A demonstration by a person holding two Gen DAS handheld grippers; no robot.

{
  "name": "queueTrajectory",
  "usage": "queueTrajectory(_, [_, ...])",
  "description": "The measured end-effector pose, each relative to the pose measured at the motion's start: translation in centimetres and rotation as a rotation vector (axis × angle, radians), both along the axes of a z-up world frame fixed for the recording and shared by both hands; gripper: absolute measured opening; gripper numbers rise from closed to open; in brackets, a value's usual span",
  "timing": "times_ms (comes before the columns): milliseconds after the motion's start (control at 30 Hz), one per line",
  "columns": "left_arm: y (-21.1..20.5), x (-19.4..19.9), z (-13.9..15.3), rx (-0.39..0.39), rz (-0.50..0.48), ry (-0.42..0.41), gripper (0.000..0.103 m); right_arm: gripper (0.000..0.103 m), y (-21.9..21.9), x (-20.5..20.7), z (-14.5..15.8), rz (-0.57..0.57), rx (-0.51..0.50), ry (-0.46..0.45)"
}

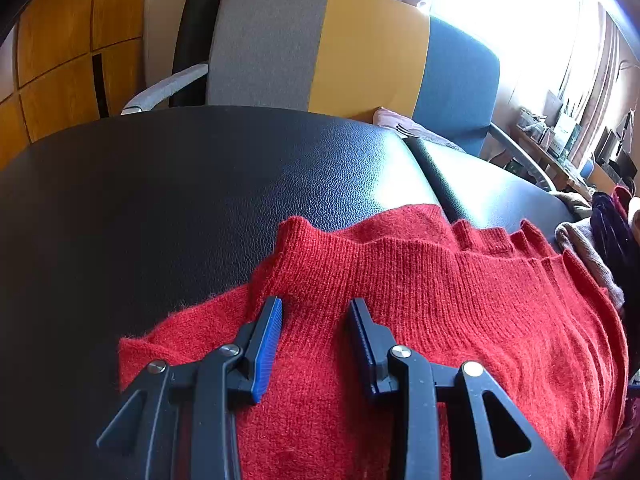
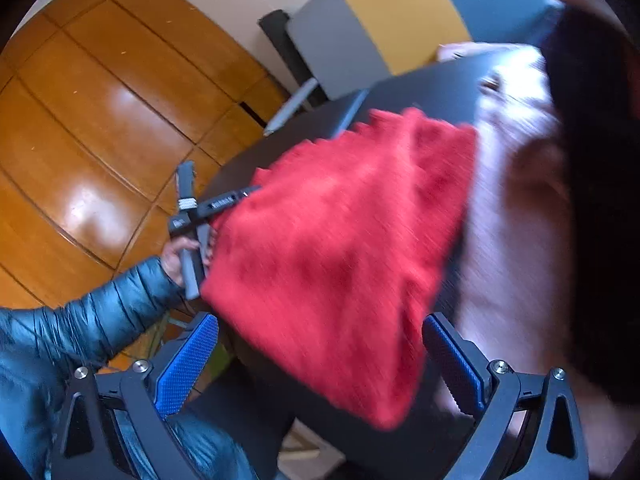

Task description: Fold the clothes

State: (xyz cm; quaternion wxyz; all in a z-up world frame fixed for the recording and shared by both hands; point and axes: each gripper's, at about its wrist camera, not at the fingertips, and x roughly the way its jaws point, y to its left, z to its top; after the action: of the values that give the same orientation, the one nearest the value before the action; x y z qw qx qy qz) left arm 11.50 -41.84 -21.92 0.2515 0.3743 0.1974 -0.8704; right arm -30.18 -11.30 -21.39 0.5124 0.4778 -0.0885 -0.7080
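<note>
From the left wrist view, the black padded surface (image 1: 180, 208) fills nine to twelve o'clock, with a grey, yellow and blue chair (image 1: 360, 48) at twelve. The left gripper (image 1: 316, 312) hovers at six o'clock over the red knitted sweater (image 1: 420, 300), jaws moderately apart and gripping nothing. A pile of other clothes (image 1: 600, 236) sits at three. From the blurred right wrist view, the right gripper (image 2: 320, 344) has its jaws wide, the sweater lying between and beyond them on the dark surface
</note>
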Motion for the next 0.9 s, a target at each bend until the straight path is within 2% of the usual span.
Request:
queueTrajectory(200, [0.1,-0.2,0.0,-0.011,0.002,-0.012,0.034,0.103,-0.9,-0.9,-0.9,0.016,-0.038,-0.003])
queueTrajectory(533, [0.2,-0.1,-0.1,0.002,0.007,0.0,0.035,0.103,-3.3,-2.0,-0.2,0.138,-0.075,0.04])
queueTrajectory(600, [0.1,-0.1,-0.1,0.004,0.007,0.002,0.035,0.103,-3.5,-2.0,0.0,0.177,-0.078,0.05])
queueTrajectory(667, [0.0,-0.1,-0.1,0.006,0.007,0.005,0.035,0.103,-4.1,-2.1,-0.1,0.252,-0.091,0.008])
queueTrajectory(800, [0.0,-0.1,-0.2,0.008,0.007,0.007,0.035,0.103,-5.7,-1.4,0.4,0.374,-0.044,0.019])
queueTrajectory(900, [-0.1,0.0,-0.2,0.014,0.007,0.012,0.035,0.103,-6.5,-1.0,-0.3,0.504,-0.049,-0.084])
